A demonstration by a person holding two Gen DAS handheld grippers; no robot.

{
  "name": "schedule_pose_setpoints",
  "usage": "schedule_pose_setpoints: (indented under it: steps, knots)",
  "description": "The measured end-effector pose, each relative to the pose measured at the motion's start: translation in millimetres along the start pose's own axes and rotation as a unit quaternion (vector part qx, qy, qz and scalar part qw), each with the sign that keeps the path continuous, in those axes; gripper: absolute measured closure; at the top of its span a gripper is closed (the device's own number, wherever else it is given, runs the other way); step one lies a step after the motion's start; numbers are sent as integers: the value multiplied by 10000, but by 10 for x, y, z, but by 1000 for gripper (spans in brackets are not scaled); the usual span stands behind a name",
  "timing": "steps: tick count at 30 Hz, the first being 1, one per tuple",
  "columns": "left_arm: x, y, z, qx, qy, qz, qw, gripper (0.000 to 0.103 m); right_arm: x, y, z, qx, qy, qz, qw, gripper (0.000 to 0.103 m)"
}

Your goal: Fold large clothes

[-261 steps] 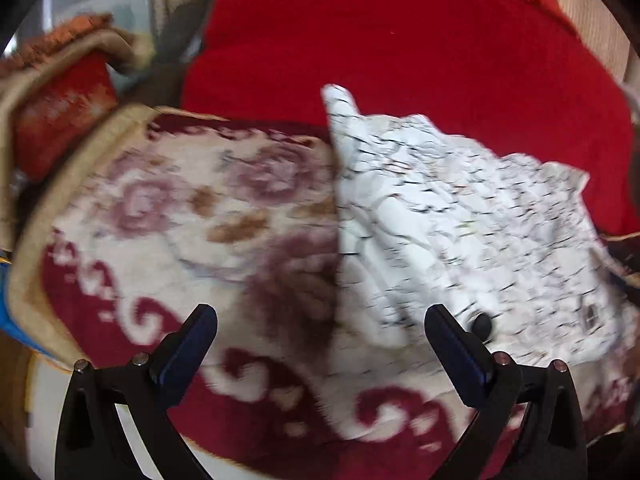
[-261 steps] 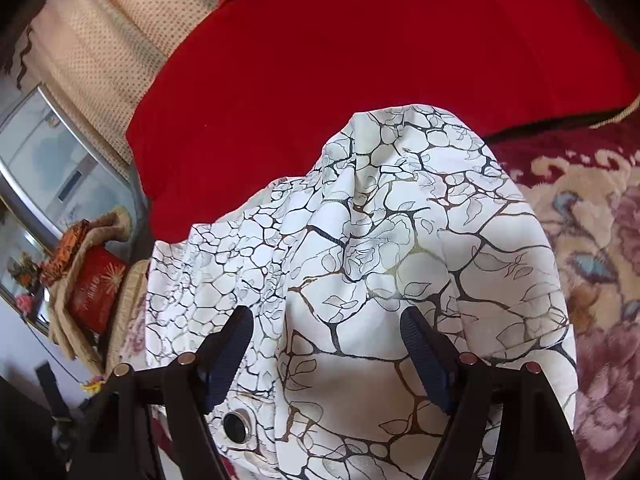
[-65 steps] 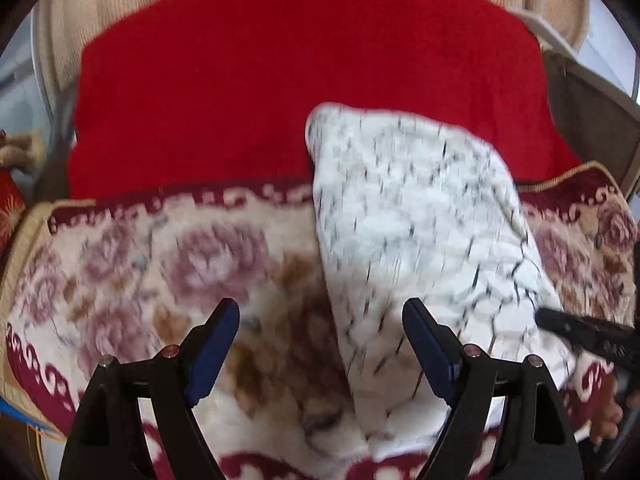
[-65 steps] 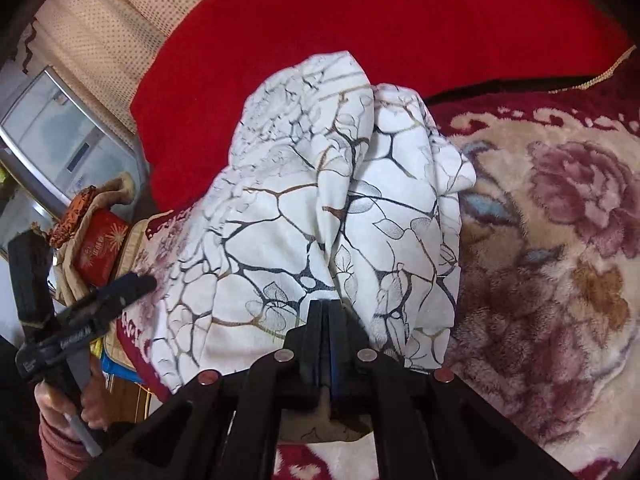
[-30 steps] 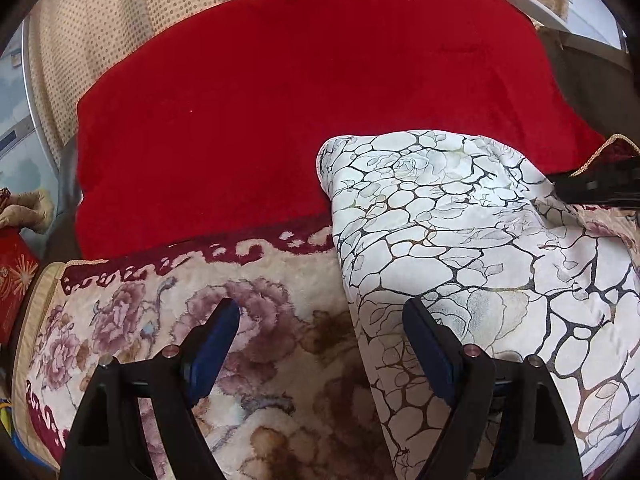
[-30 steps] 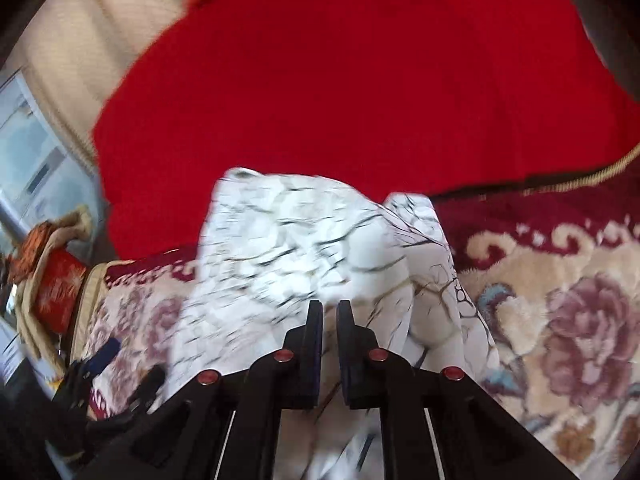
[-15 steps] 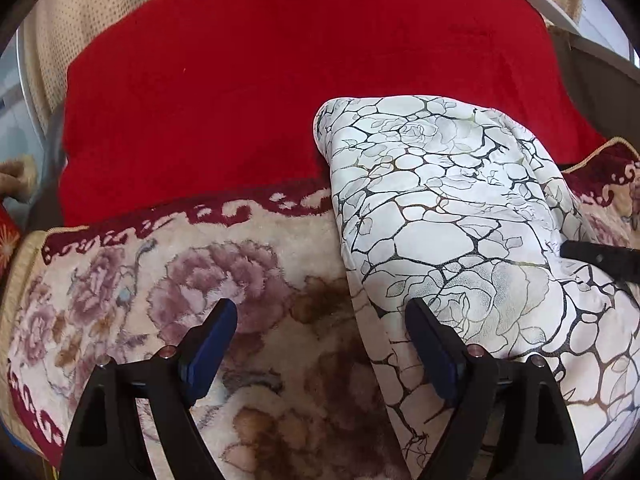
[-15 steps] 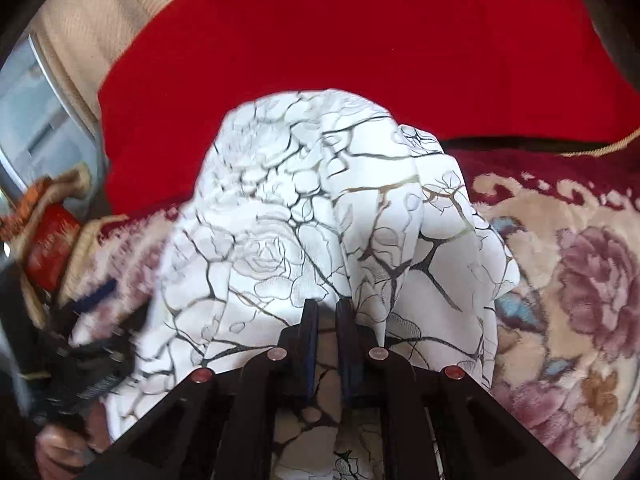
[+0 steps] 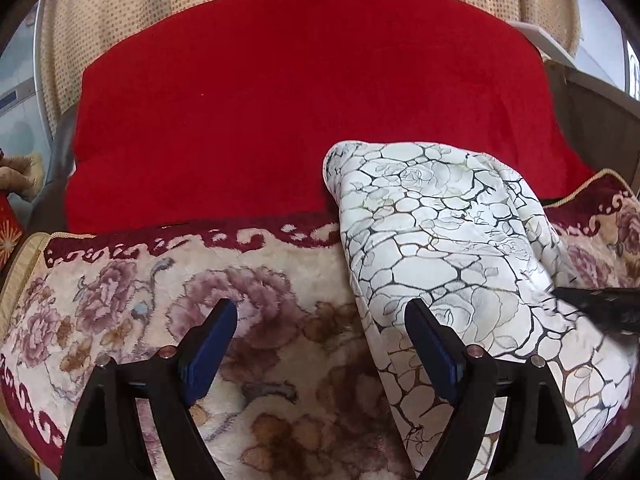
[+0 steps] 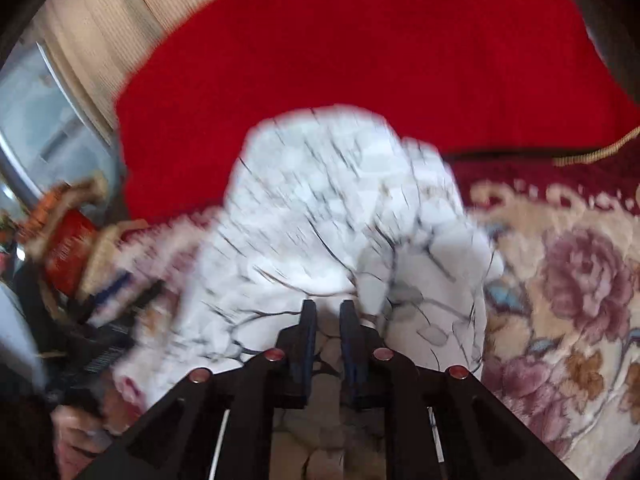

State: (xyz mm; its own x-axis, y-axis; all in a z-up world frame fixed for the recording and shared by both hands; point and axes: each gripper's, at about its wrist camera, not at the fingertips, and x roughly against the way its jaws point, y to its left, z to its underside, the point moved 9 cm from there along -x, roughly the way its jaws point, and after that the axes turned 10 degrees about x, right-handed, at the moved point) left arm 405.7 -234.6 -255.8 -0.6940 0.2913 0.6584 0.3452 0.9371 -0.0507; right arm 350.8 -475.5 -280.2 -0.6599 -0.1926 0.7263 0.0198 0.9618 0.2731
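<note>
Floral rug [image 9: 120,300], white garment [image 9: 440,240], left gripper [image 9: 320,344] jaws wide, right gripper [image 10: 327,312] jaws seemingly pinching garment

Both grippers share 1 build: the left gripper [image 9: 320,346] and right gripper [image 10: 328,322] have black angular frames, 2 blue-padded fingers [image 9: 210,344] each, and small red-brown round screws.

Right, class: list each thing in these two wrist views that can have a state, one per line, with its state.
Left gripper: jaws wide open, holding nothing, above the floral blanket.
Right gripper: jaws nearly closed, pinching a fold of the white garment.
White garment: bunched and partly folded, lying on the floral blanket.
Floral blanket: spread flat.
Red blanket: draped behind.
</note>
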Motion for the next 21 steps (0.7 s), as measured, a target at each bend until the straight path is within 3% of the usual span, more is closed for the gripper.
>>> schedule_pose_setpoints:
  steps: [2, 10, 15, 16, 18, 19, 21]
  knots:
    - [0, -15, 2, -35, -22, -4, 10000, 17, -110, -21, 29, 25, -57, -19, 10000, 88]
    - [62, -34, -21, -78, -164, -48, 9998, 17, 97, -11, -39, 22, -282, -161, 9995, 88]
    - [44, -46, -26, -103, -178, -76, 9998, 17, 401, 22, -128, 64, -800, -319, 9963, 86]
    - [39, -51, -25, -118, -183, -81, 9997, 17, 467, 39, -152, 97, -921, -300, 9952, 81]
    - [25, -64, -23, -136, -174, -89, 9997, 17, 507, 57, -189, 110, -1040, -242, 9942, 60]
    - [17, -73, -21, -150, -170, -93, 9997, 17, 507, 47, -191, 80, -1058, -240, 9941, 29]
    - [4, -86, -19, -175, -169, -106, 9996, 17, 456, -17, -178, -87, -1114, -212, 9935, 24]
